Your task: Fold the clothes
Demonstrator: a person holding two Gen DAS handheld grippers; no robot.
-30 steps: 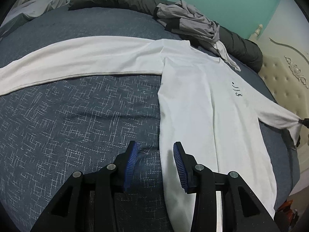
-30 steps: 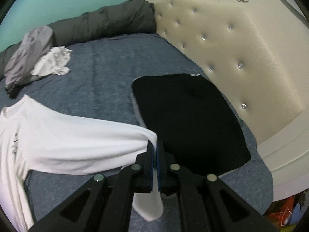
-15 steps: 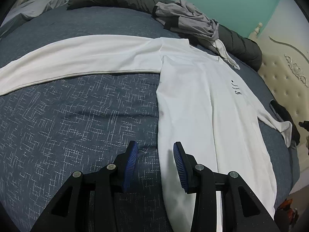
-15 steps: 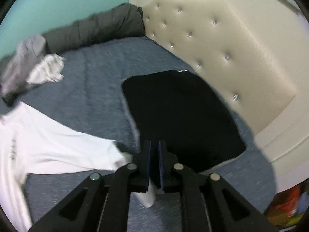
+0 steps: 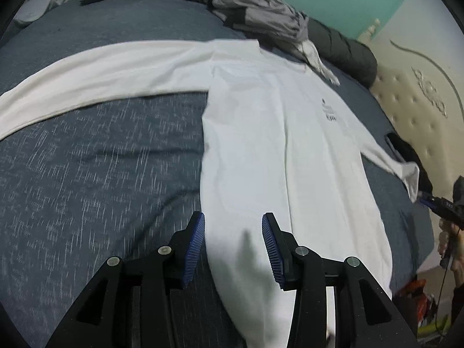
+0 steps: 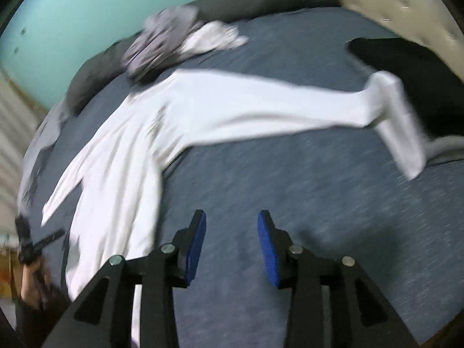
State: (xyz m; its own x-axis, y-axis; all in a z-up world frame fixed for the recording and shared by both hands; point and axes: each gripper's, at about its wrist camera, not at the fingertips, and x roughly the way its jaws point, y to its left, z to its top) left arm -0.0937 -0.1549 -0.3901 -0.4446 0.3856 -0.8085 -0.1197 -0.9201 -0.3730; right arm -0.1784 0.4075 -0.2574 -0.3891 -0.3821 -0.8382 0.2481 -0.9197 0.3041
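A white long-sleeved shirt [image 5: 278, 150] lies spread flat on the blue bed [image 5: 101, 174]. The left gripper [image 5: 233, 246] hovers parted over its hem; the right gripper [image 6: 232, 240] is opening, empty, over bare bedding.

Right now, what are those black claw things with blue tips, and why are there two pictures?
A person holds a grabbing tool in each hand, and each tool has a camera looking along its fingers. One picture comes from the left tool, the other from the right tool. A white shirt lies spread on a blue bed, sleeves stretched out. Behind it sit grey clothes, and a black cloth lies near the headboard. Neither tool holds anything. The left one hovers over the shirt's edge with its jaws opening; the right one's jaws are opening over bare bed.
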